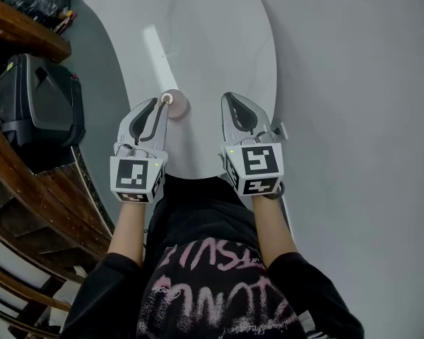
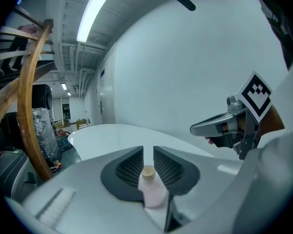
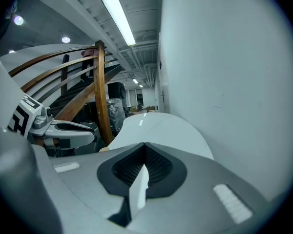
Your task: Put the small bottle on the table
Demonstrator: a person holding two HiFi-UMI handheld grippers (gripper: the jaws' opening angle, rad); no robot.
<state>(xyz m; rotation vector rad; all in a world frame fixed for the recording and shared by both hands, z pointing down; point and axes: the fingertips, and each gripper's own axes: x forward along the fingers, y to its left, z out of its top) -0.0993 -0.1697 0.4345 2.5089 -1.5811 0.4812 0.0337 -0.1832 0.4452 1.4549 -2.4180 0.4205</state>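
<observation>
- White curved desk [image 1: 219, 41] beside a pale wall [image 1: 353, 83];
- left gripper [image 1: 157, 106], fingers [image 2: 129, 168] narrowed onto the small bottle [image 2: 152, 191], over the desk's near part;
- right gripper [image 1: 231, 99] just right of it, fingers pressed together, empty.

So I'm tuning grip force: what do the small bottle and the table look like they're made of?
The small bottle is pale pink, smooth and slightly matte, likely plastic. Its tan stopper looks like cork or wood. The table has a white, glossy, hard top that mirrors a ceiling light. It could be laminate or lacquer; I can't tell which.
</observation>
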